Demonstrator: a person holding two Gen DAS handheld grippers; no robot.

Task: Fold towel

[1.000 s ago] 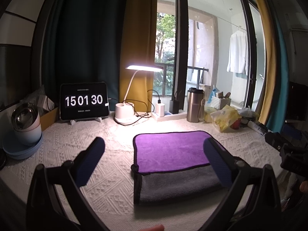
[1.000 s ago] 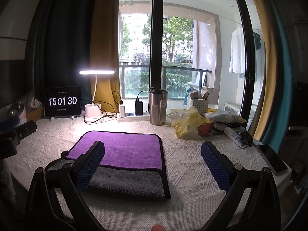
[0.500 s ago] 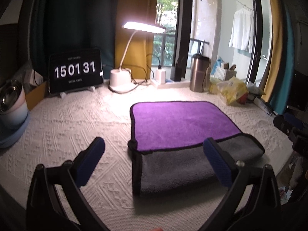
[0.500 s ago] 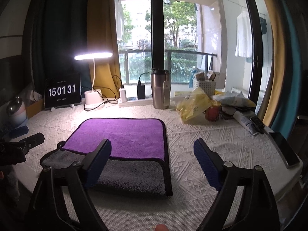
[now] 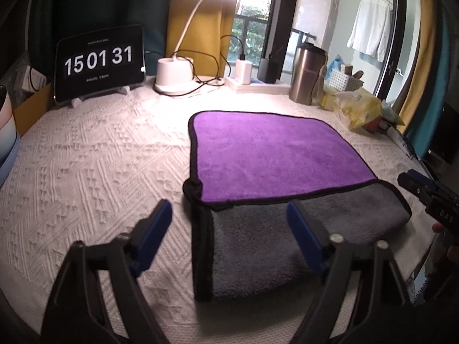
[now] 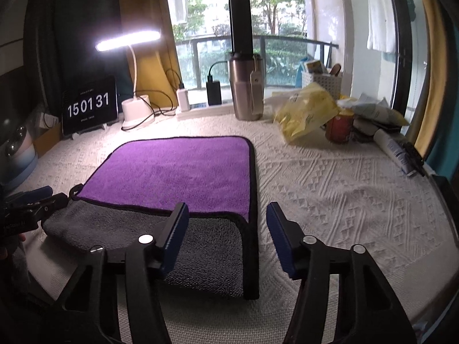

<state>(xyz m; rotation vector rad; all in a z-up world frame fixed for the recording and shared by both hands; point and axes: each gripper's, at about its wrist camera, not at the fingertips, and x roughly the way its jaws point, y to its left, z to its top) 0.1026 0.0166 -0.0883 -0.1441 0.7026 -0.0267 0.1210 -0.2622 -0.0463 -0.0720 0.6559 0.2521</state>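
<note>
A towel with a purple face (image 5: 269, 154) and grey underside (image 5: 275, 243), edged in black, lies on the white textured tablecloth (image 5: 94, 169), its near part folded so grey shows. It also shows in the right wrist view (image 6: 178, 172). My left gripper (image 5: 229, 229) is open and empty, low over the towel's near left corner. My right gripper (image 6: 226, 235) is open and empty, straddling the towel's near right edge. The right gripper also shows in the left wrist view (image 5: 427, 195), and the left gripper in the right wrist view (image 6: 31, 203).
At the back stand a tablet clock (image 5: 99, 63), a lit desk lamp (image 5: 175, 71), chargers with cables, and a steel tumbler (image 6: 246, 86). A yellow bag (image 6: 307, 111), a red can, a tube and a basket crowd the back right. A bowl (image 6: 17, 149) sits at far left.
Both grippers have moved forward and down toward the towel's near corners. Their jaws have narrowed but remain open. The towel has not moved.
</note>
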